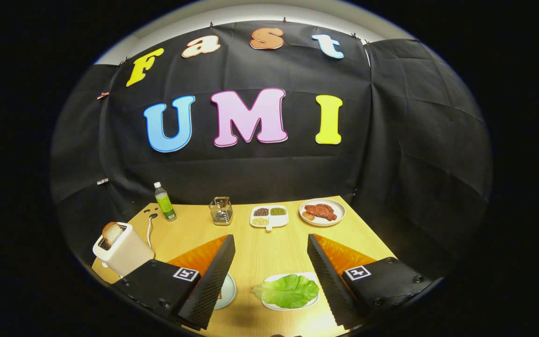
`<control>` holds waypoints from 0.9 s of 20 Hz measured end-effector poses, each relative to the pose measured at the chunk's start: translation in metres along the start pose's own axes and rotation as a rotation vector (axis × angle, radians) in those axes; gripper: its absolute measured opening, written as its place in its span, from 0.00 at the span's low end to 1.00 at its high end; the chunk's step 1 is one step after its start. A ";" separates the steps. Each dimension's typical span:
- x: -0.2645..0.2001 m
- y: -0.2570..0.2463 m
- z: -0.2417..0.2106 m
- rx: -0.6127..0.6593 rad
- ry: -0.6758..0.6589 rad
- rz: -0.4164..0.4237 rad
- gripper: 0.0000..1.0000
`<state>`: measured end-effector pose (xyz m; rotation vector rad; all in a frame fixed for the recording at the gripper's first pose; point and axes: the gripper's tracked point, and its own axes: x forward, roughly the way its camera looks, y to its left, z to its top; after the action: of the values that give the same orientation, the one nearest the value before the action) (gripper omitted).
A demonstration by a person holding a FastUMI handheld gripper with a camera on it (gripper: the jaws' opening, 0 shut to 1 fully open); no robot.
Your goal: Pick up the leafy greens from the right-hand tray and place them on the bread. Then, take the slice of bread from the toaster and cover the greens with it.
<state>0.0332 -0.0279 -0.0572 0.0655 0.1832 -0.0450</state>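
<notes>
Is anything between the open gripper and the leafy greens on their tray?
Nothing visible. The gripper is open, and the leafy greens lie on their white tray between its fingers, with only bare table around.

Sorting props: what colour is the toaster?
Cream-white toaster, seen in the gripper view, left of the open tongs.

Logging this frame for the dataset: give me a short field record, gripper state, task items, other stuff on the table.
gripper: gripper open, fingers spread wide above the table, holding nothing
leafy greens: leafy greens lying on a white tray, between the fingers
toaster: white toaster beyond the left finger, a bread slice standing up in its slot
plate by left finger: plate partly hidden, contents cannot be told
far row: green bottle, wire holder, divided dish of grains, plate of meat
task progress: greens not yet picked up
</notes>
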 end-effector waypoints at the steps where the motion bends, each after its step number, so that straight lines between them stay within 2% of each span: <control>1: 0.004 -0.003 -0.008 0.006 0.020 -0.002 0.96; 6: 0.025 -0.019 -0.055 0.002 0.145 -0.017 0.97; 18: 0.075 -0.028 -0.165 -0.074 0.404 0.061 0.97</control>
<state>0.0760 -0.0468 -0.2347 0.0050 0.5864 0.0365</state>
